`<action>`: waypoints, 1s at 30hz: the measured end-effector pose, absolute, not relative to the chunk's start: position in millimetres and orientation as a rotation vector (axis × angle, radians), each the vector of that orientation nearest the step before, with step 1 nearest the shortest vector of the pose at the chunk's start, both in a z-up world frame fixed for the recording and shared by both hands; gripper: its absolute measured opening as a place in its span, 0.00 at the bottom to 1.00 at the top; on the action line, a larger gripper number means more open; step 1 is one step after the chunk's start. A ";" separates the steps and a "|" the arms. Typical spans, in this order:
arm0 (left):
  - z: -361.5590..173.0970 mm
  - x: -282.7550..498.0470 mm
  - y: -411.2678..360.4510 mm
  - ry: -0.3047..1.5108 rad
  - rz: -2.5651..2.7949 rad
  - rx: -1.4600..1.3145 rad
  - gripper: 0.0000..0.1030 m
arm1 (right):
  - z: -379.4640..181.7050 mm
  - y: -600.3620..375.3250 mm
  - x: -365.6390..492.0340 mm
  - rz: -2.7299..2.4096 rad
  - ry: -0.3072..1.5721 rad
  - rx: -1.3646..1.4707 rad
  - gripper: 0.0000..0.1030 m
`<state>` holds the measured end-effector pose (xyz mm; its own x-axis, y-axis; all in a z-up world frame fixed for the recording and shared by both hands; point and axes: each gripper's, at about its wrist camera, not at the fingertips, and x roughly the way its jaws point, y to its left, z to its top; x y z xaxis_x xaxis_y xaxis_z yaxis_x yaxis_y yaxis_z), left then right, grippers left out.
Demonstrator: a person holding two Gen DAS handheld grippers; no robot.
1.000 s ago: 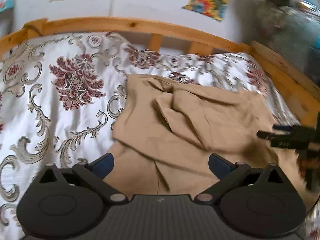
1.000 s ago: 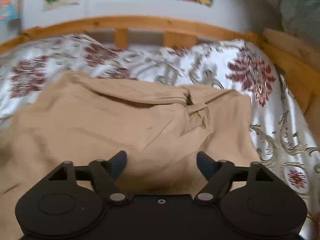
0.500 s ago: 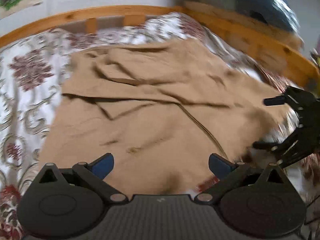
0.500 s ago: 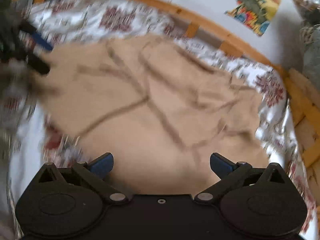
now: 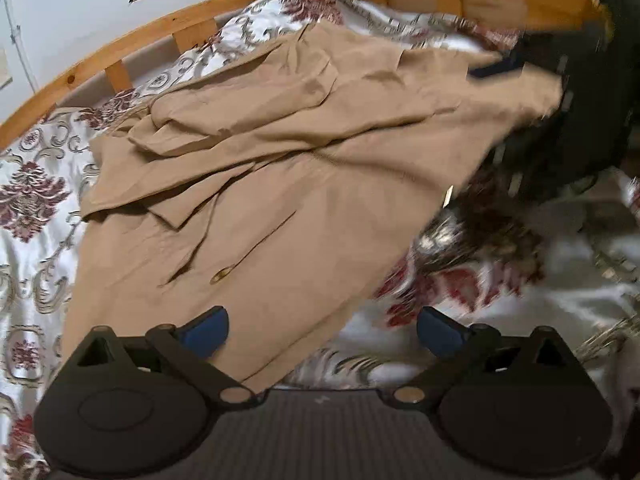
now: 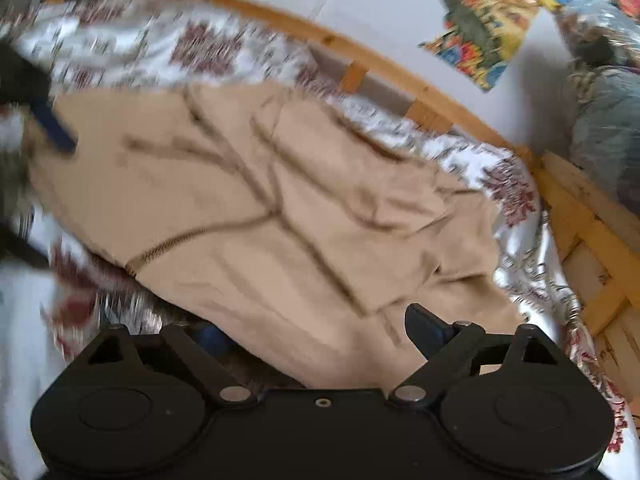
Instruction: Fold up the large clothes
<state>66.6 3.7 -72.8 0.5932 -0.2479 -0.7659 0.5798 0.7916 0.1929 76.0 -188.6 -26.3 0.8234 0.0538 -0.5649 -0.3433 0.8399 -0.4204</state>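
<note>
A large tan garment (image 5: 280,168) lies crumpled on the bed, with folds and a zip seam across it; it also shows in the right wrist view (image 6: 260,208). My left gripper (image 5: 322,326) is open, low over the garment's near corner, one blue pad on the cloth. My right gripper (image 6: 316,330) is open at the garment's lower hem, and its left finger is partly hidden under the cloth. The right gripper shows blurred at the garment's far right edge in the left wrist view (image 5: 560,92). The left gripper shows blurred at the garment's far left edge in the right wrist view (image 6: 36,112).
The bed has a white cover with red and grey floral pattern (image 5: 36,200). A wooden bed rail (image 5: 132,44) curves round the far side, also in the right wrist view (image 6: 580,220). Colourful pictures (image 6: 492,20) hang on the white wall. A grey bundle (image 6: 608,136) sits beyond the rail.
Both grippers have swung apart to opposite edges of the garment and dropped lower. Both views are rotated and blurred with motion. The jaws have stayed open.
</note>
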 end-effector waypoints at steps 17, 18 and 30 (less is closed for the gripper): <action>-34.1 91.4 58.2 0.741 -0.223 0.286 0.31 | -8.5 -201.1 74.3 0.240 0.603 -0.420 0.78; -32.8 91.8 58.9 0.732 -0.225 0.278 0.30 | -15.4 -201.4 70.6 0.244 0.622 -0.436 0.78; -37.6 95.6 71.3 0.837 -0.168 0.242 0.49 | -35.2 -260.1 59.2 -0.056 0.622 -0.566 0.62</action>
<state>95.6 71.3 -37.6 0.6589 -0.0523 -0.7504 0.2420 0.9593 0.1457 59.2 -260.1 -35.2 0.8162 -0.2156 -0.5360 -0.1162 0.8476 -0.5178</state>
